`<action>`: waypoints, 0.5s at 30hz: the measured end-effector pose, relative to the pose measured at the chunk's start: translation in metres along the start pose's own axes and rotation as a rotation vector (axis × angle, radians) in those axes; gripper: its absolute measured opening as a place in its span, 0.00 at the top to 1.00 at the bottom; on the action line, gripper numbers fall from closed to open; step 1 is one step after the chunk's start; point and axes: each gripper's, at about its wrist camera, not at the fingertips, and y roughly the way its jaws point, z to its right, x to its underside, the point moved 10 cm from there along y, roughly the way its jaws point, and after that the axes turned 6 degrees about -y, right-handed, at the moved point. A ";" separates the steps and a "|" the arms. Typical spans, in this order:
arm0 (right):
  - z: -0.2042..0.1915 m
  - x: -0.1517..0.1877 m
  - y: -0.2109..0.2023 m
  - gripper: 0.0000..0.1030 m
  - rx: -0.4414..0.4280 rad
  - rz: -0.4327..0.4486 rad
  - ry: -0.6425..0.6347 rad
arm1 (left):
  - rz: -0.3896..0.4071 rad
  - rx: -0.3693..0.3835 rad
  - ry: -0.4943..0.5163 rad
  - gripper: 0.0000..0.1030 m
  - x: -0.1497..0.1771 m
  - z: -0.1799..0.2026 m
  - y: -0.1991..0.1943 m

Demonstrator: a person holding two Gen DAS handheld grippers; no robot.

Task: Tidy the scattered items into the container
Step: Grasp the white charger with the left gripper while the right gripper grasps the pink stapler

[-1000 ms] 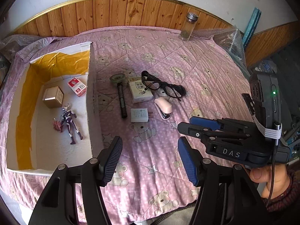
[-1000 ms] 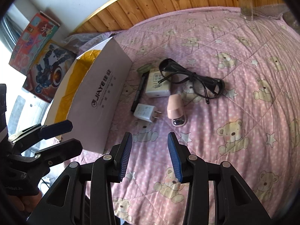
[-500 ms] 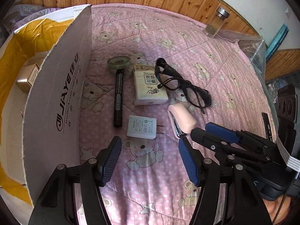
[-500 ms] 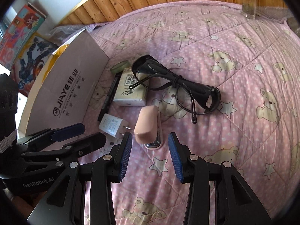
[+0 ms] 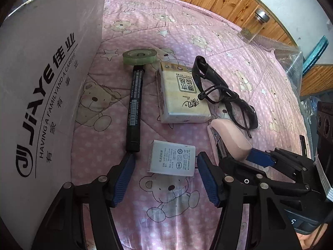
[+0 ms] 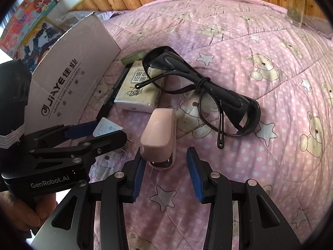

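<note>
My left gripper (image 5: 165,177) is open low over the pink quilt, with a white charger (image 5: 171,160) lying between its fingertips. My right gripper (image 6: 166,173) is open too, its blue pads either side of the near end of a pink stapler (image 6: 159,133). Beyond them lie a black marker (image 5: 134,108), a green tape roll (image 5: 139,56), a tissue pack (image 5: 183,95) and black glasses (image 6: 199,89) with one arm resting on the pack. The white cardboard box (image 5: 41,83) stands at the left, its inside hidden by the near wall.
A glass jar (image 5: 252,27) stands at the far edge of the bed by the wooden panelling. Colourful toy boxes (image 6: 31,20) lean behind the cardboard box. A hand (image 6: 25,208) holds the left gripper. The quilt stretches bare to the right.
Both grippers have come forward and down toward the items. The left now straddles the charger and the right straddles the stapler. Nothing has been picked up.
</note>
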 end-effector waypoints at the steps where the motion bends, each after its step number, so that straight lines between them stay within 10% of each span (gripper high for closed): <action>1: 0.001 -0.002 0.000 0.57 0.003 0.016 0.000 | 0.009 -0.001 0.004 0.41 -0.002 0.000 0.000; 15: 0.012 0.019 -0.021 0.72 0.034 0.023 0.023 | 0.004 0.044 0.025 0.56 0.016 0.002 -0.018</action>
